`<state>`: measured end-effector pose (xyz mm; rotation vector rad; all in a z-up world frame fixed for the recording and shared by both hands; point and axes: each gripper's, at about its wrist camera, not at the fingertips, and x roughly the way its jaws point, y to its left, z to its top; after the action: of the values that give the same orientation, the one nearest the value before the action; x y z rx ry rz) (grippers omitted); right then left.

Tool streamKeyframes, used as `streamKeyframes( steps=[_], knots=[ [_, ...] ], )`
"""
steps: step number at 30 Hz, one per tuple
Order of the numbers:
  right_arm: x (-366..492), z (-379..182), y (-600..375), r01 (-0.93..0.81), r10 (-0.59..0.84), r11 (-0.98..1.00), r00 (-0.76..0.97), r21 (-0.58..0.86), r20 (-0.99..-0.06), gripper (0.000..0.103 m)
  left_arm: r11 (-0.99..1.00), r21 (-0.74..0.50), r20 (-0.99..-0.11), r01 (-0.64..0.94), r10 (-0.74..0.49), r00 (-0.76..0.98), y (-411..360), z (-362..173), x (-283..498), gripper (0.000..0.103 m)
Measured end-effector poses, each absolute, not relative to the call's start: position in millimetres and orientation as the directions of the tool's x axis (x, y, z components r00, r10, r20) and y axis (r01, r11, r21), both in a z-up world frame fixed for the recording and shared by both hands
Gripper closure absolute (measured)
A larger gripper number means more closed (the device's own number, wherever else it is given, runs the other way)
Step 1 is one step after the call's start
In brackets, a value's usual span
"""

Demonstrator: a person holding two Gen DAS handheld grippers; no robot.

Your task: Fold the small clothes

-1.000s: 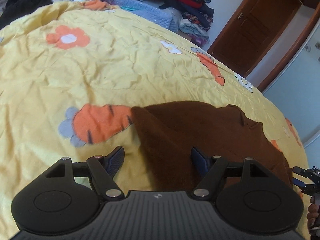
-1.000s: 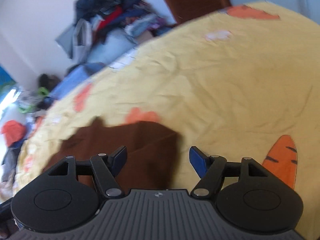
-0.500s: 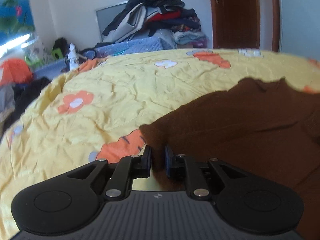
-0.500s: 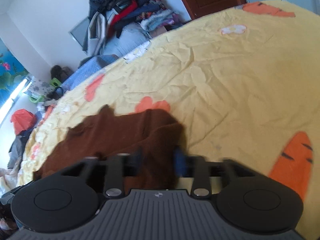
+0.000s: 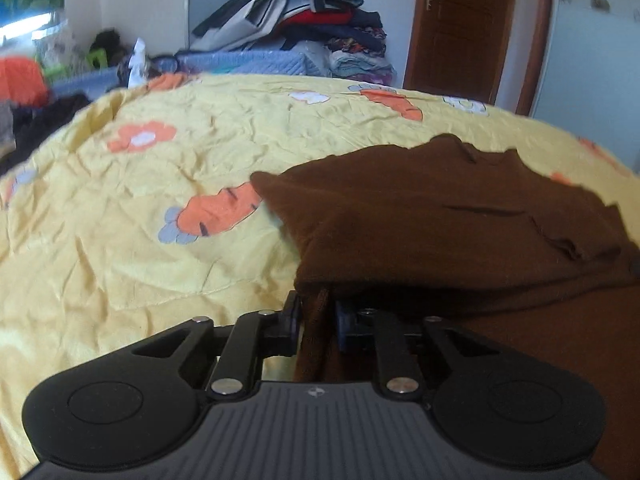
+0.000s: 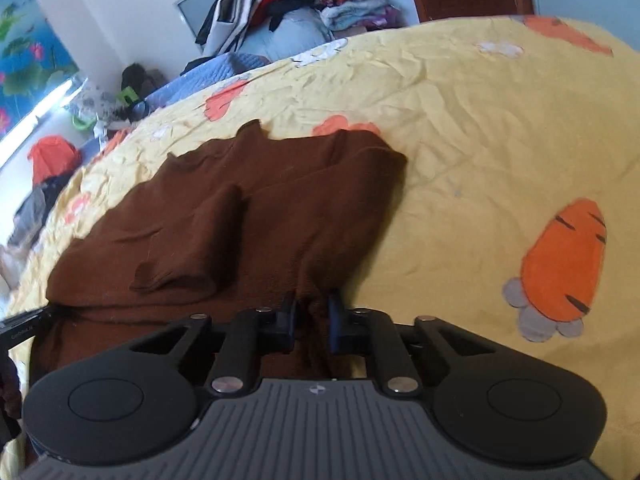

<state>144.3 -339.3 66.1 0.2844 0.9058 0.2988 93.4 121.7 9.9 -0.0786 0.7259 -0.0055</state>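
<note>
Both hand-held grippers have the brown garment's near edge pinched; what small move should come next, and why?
Probably lift together and carry the near edge toward the far edge. The left hand-held gripper and right hand-held gripper pinch the brown garment, which lies flat on the yellow bedspread.

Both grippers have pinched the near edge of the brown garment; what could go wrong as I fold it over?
The left gripper and right gripper each pinch only a thin bunch of the brown garment, so an edge might slip out. The folded-in sleeve could flop loose. The wrinkled yellow sheet may drag along.

A plain dark brown knit garment [image 5: 460, 216] lies on a crumpled yellow bedsheet [image 5: 120, 248] printed with orange carrots and flowers.
</note>
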Motion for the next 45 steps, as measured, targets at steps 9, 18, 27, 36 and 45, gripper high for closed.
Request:
streamKeyframes(
  steps=[9, 18, 27, 36, 45],
  knots=[
    [94.8, 79.8, -339.5, -0.161, 0.436, 0.887, 0.598, 0.432, -0.672, 0.034, 0.874, -0.464, -0.628, -0.146, -0.208, 0.750, 162.5, 7.7, 38.1, 0.039],
    [22.4, 75.1, -347.3, -0.178, 0.502, 0.856, 0.517, 0.486, -0.693, 0.066, 0.744, -0.654, -0.545, -0.138, -0.337, 0.768, 156.0, -2.3, -47.0, 0.035],
    [8.6, 66.7, -376.2, -0.104, 0.499, 0.843, 0.519, 0.528, -0.694, 0.093, 0.842, -0.503, -0.668, -0.196, -0.234, 0.707, 169.5, -1.2, -43.1, 0.100],
    [-40.5, 71.5, -378.0, -0.092, 0.607, 0.758, 0.459, 0.645, -0.649, 0.047, 0.680, -0.718, -0.558, -0.147, -0.437, 0.706, 165.8, -5.6, -98.2, 0.030],
    [-85.8, 61.2, -371.5, -0.081, 0.660, 0.723, 0.372, 0.686, -0.653, 0.092, 0.696, -0.697, -0.613, -0.173, -0.453, 0.647, 150.4, -17.2, -119.5, 0.099]
  ],
)
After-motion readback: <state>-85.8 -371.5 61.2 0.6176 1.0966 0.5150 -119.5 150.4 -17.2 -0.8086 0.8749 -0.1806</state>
